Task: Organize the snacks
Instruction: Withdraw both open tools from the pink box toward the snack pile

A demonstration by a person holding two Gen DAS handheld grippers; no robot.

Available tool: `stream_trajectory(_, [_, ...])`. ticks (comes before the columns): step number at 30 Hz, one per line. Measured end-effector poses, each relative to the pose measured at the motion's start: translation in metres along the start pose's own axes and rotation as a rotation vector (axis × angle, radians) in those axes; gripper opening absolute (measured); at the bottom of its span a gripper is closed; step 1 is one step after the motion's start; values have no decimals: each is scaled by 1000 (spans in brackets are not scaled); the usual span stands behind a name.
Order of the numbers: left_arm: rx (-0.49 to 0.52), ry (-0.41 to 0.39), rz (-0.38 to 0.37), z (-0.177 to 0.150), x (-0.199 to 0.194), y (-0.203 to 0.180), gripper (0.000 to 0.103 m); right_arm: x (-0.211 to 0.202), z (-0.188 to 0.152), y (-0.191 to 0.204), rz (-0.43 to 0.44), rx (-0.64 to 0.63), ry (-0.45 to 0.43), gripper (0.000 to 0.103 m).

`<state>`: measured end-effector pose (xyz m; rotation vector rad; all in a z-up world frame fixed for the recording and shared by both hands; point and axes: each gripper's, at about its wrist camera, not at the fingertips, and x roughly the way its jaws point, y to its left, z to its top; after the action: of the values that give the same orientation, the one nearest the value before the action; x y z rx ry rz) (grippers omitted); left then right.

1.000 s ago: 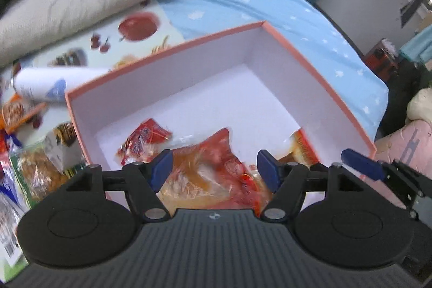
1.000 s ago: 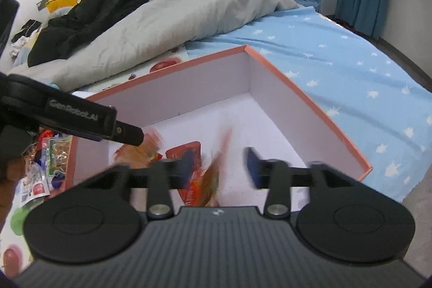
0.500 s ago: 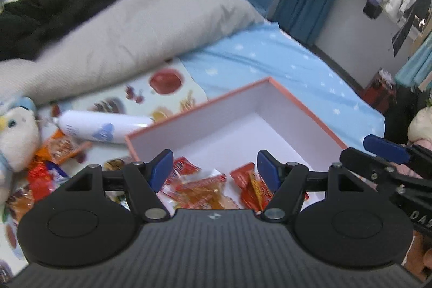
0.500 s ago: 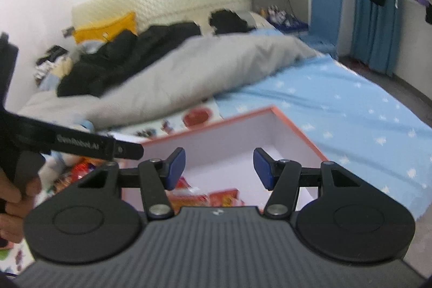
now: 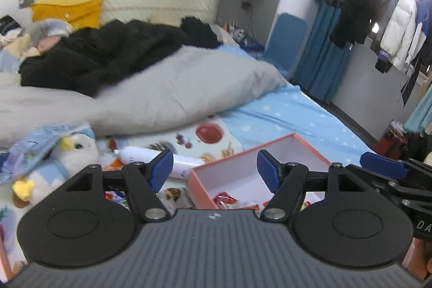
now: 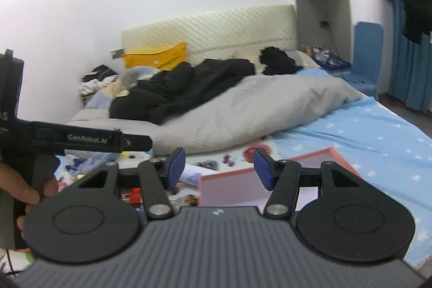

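Bedroom scene, two wrist views, both somewhat blurred.

Left gripper (image 5: pixel 215 171): jaws parted wide, blue pads with nothing between them, held above the bed.

Right gripper (image 6: pixel 219 168): jaws likewise apart and empty. Its blue tip also shows at the right edge of the left view.

Box (image 5: pixel 243 174): pink-rimmed, white inside, lying open on the near part of the bed, right of centre. Red snack packets (image 5: pixel 225 199) lie on its floor at the near left corner.

Loose snacks (image 6: pixel 135 195): scattered on the fruit-printed cloth (image 5: pixel 208 136) left of the box, outside it.

White tube (image 5: pixel 162 157): lying on the cloth just beyond the box's left corner.

Plush penguin (image 5: pixel 54 161): at the left, beside the loose snacks.

Grey duvet (image 5: pixel 162 101): across the middle of the bed, black clothing (image 5: pixel 108 53) heaped beyond it.

Person's hand (image 6: pixel 29 193): at the left edge of the right view, wrapped around the left gripper's handle.
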<state>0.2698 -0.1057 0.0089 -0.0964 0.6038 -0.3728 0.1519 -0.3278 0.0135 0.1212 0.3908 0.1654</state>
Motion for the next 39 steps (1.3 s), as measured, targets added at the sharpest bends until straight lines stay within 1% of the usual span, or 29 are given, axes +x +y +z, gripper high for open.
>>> stream_trajectory(3, [1,-23,20,-10,-22,8,73,-2,-2,15,31,-4,-11,58])
stream_trajectory(7, [15,-37,54,-30,-45,17,73,-5,-11,32,36,-12,-15,58])
stream_trajectory(11, [14,-30,65,-52,-66,28,73,-8,-24,42,102,35,38,58])
stream_trajectory(14, [-12,-32,69,-68,-77,39,73,-11,-36,51,106,39,61,58])
stream_trajectory(17, [-30,-20,97,-85,-82,48,73,-8,-49,55,87,54,76,58])
stream_trajectory(19, [-51,-16,98,-96,-85,53,73,-6,-59,61,67,35,89,59])
stream_trajectory(23, [-45,-6,140,-117,-91,58,73,-7,-77,72,92,2,112,59])
stream_trajectory(26, [-62,6,148,-133,-98,63,73,-11,-88,76,107,20,116,59])
stream_trajectory(28, [-76,11,167,-145,-100,65,73,-12,-94,80,94,21,117,59])
stream_trajectory(30, [-89,38,179,-155,-99,67,73,-14,-103,83,80,15,115,59])
stream_trajectory(35, [-135,84,180,-185,-98,72,73,-12,-128,90,74,-12,178,59])
stream_trajectory(39, [-170,120,183,-197,-92,80,73,-7,-141,93,88,-16,234,59])
